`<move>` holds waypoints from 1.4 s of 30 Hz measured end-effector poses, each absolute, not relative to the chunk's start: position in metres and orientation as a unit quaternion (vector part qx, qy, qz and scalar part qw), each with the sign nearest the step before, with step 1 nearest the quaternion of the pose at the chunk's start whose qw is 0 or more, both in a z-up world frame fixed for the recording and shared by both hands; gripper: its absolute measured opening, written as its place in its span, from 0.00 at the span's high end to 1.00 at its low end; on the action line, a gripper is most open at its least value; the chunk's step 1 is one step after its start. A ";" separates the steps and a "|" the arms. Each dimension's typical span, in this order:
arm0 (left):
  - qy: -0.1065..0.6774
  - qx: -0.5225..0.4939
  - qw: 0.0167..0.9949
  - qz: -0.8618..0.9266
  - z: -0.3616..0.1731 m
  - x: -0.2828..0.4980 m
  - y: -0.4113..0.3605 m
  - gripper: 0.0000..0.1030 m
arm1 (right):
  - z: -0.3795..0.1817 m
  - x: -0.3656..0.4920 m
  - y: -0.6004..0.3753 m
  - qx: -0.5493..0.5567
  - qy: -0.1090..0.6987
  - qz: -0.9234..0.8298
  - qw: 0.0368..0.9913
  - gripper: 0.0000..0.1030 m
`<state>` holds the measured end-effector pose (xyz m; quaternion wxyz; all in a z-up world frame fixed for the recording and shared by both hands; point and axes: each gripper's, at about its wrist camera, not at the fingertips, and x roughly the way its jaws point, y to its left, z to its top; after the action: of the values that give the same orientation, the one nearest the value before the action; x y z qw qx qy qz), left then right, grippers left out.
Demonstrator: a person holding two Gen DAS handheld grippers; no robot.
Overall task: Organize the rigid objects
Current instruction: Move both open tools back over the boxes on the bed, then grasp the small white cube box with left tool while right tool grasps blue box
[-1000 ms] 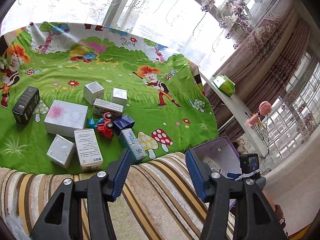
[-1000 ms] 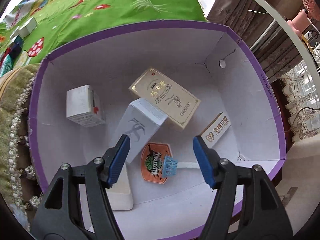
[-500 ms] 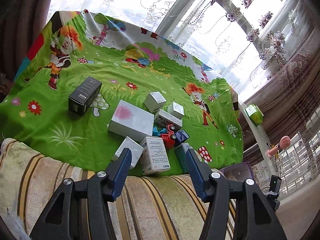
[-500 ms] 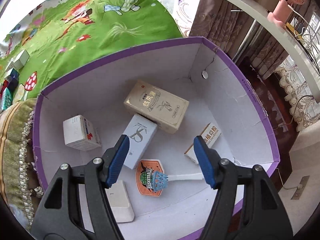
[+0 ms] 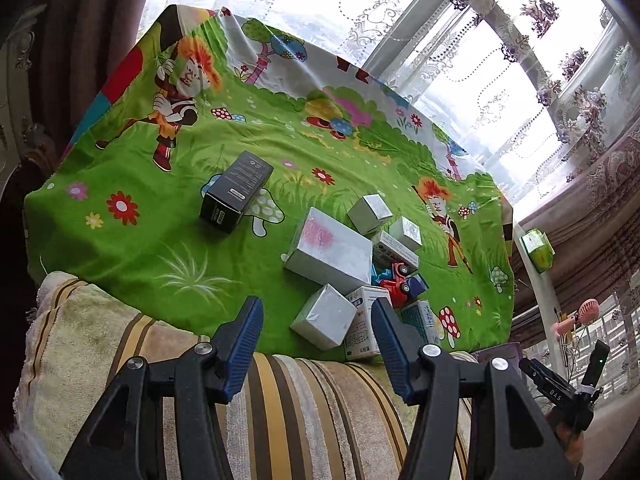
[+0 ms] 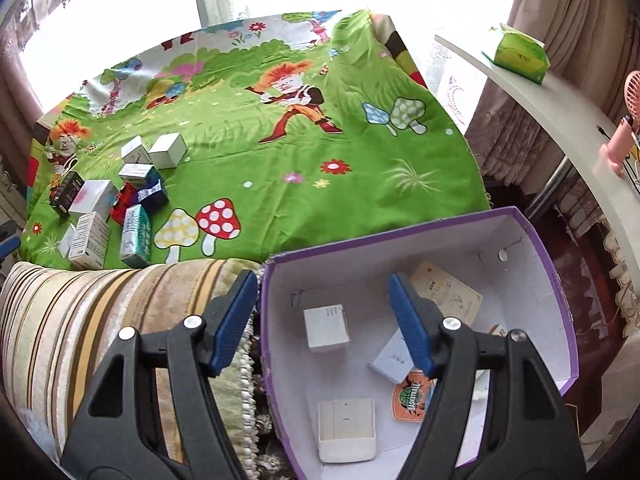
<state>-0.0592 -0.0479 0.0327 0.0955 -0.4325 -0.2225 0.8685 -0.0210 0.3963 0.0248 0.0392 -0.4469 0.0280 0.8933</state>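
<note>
Your right gripper [image 6: 322,320] hung with its jaws spread and nothing between them, straddling the near-left wall of the purple box [image 6: 558,300]. Inside lay a small white carton [image 6: 326,327], a gold-printed box [image 6: 450,298], a basketball badge [image 6: 412,396] and a white tray [image 6: 346,430]. Far left on the green cloth [image 6: 304,184] sat the loose cluster of boxes [image 6: 116,208]

Bed [image 5: 120,240] under green cartoon sheet [image 6: 280,184]; boxes [image 5: 330,246] and red toy [image 5: 394,282] clustered at 4 o'clock, black box [image 5: 236,192] at centre.
</note>
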 end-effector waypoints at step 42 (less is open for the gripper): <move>-0.112 -0.527 0.141 0.830 -0.007 -0.106 -0.020 0.44 | -0.037 -0.172 0.226 -0.526 -0.109 0.837 -0.103 0.31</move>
<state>-0.1056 -0.0196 -0.0074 0.1406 -0.5274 -0.1117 0.8305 -0.1724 0.2265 -0.0367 -0.1029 -0.5261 -0.1085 0.8372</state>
